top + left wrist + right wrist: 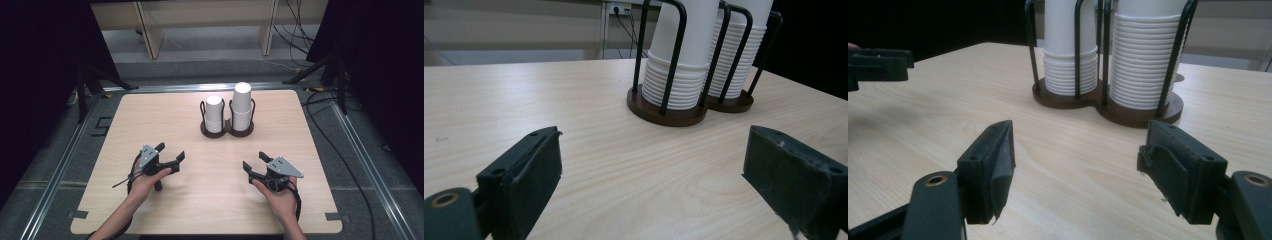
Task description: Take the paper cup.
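Two stacks of white paper cups stand upside down in a dark twin wire holder at the back middle of the wooden table. The left stack is shorter, the right stack taller. My left gripper rests low at the front left, open, with bare wood between its jaws; in the left gripper view the holder lies ahead. My right gripper sits at the front right, open and holding nothing; the right gripper view has the cup stacks ahead and the left gripper far left.
Pale shelving stands beyond the table with cables on the floor. Dark curtains and stand legs flank both sides. Metal rails run along the table's edges.
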Demonstrator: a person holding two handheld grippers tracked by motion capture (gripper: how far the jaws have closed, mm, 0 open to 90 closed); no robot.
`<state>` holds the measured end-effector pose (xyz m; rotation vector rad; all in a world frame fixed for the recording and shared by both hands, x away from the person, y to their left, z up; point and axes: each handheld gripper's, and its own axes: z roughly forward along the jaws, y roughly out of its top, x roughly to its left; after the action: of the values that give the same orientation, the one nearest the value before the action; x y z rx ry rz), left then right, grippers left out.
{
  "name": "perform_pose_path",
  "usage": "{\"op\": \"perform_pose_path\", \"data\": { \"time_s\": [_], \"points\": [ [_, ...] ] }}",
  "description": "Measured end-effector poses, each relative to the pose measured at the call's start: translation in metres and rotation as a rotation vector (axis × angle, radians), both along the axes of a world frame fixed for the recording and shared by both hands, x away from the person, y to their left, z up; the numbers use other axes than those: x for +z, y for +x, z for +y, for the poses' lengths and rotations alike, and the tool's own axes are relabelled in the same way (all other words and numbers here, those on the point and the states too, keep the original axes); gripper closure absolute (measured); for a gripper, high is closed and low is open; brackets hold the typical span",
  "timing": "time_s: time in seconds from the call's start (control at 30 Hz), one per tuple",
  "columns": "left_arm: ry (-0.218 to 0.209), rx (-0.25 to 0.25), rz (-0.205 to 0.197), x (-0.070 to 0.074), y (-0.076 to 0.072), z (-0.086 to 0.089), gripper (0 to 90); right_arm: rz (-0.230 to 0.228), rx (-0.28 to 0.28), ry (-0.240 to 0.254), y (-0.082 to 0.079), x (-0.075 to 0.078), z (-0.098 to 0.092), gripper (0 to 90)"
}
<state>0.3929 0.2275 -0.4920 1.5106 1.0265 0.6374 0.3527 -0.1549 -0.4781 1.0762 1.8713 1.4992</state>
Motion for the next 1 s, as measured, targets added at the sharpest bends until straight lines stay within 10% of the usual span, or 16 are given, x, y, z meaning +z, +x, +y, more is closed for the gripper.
{"op": "perform_pose_path", "data": {
  "time_s": [1.0],
  "points": [
    [0.150, -0.155, -0.033, 0.000, 0.097, -0.066, 14.5, -0.064, 0.022, -0.045, 0.067, 0.057, 0.053, 34.1]
  ]
}}
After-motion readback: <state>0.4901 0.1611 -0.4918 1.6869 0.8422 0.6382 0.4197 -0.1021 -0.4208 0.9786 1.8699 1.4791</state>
